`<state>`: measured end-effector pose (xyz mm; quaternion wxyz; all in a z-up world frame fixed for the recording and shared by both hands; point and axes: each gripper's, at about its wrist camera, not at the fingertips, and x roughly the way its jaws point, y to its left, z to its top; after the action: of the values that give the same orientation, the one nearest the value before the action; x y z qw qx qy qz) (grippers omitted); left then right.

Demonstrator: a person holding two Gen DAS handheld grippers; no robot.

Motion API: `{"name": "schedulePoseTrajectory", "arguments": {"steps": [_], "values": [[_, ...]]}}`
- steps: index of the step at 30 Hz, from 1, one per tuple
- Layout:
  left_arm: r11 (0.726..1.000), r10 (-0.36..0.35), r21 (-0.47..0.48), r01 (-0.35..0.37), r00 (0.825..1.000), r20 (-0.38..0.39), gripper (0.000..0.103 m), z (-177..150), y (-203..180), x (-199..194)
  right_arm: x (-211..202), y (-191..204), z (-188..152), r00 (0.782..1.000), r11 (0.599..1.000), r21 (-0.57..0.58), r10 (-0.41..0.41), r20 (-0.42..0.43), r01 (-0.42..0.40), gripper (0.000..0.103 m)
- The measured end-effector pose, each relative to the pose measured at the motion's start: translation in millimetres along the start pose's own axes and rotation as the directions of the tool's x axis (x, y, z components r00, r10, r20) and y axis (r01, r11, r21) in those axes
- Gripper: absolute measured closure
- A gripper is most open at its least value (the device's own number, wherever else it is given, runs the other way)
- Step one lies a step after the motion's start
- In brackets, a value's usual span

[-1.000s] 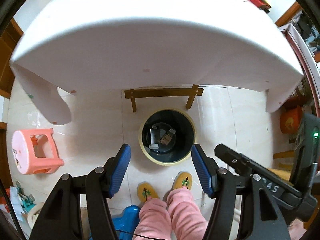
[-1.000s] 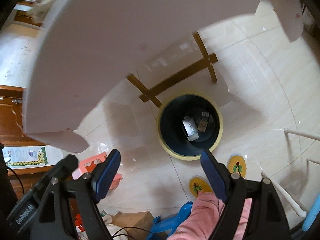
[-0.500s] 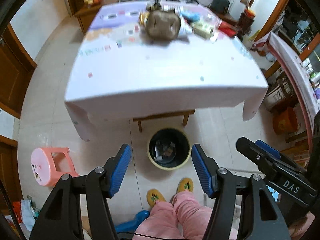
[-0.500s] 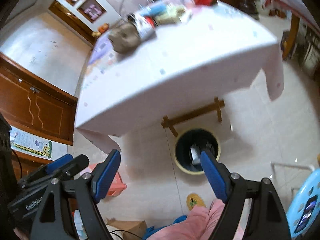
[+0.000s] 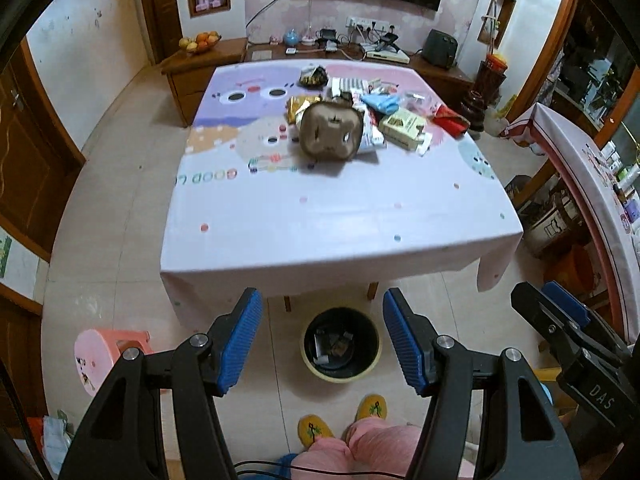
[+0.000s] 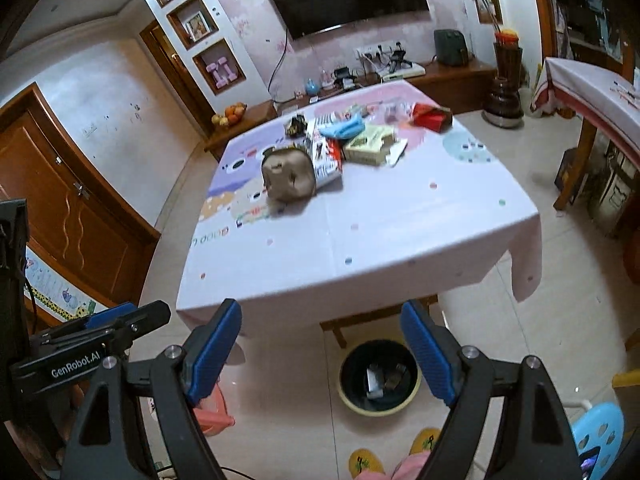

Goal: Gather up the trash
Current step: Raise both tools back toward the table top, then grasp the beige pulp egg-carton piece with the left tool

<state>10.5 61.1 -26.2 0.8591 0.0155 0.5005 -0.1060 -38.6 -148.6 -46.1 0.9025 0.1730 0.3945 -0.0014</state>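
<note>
A cloth-covered table (image 5: 340,216) bears a crumpled brown bag (image 5: 331,131) beside scattered wrappers (image 5: 400,122).

Desk cloth (image 5: 340,216) showing white with pastel dots and cartoon faces; bin (image 5: 341,346) showing black, cream-rimmed; stool (image 5: 104,354) showing pink; claw pads (image 5: 240,336) showing blue.

Near half of tablecloth (image 5: 340,216) bare, trash pile (image 5: 360,116) (far side), bin (image 5: 341,344) mouth unobstructed
</note>
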Motion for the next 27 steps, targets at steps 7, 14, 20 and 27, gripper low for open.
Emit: {"name": "schedulePoseTrajectory", "arguments": {"steps": [7, 14, 20, 27], "values": [[1.000, 0.018, 0.016, -0.018, 1.000, -0.001, 0.039, 31.6, -10.6, 20.5, 3.1, -2.6, 25.2, 0.999, 0.999, -0.035, -0.008, 0.033, 0.010, 0.020], [0.998, 0.047, -0.050, -0.049, 0.998, -0.032, 0.028, 81.3, -17.5, 74.2, 50.7, -20.9, 70.8, 1.000, 0.996, -0.088, 0.016, 0.001, -0.016, 0.020], [0.987, 0.091, -0.122, -0.104, 0.990, -0.107, 0.028, 137.5, -26.5, 140.8, 109.2, -39.4, 129.6, 0.996, 0.986, -0.151, 0.063, -0.059, -0.071, 0.020], [0.972, 0.150, -0.160, -0.171, 0.979, -0.135, 0.028, 183.1, -36.5, 202.3, 172.3, -61.8, 185.7, 0.983, 0.970, -0.201, 0.108, -0.145, -0.137, 0.020]]}}
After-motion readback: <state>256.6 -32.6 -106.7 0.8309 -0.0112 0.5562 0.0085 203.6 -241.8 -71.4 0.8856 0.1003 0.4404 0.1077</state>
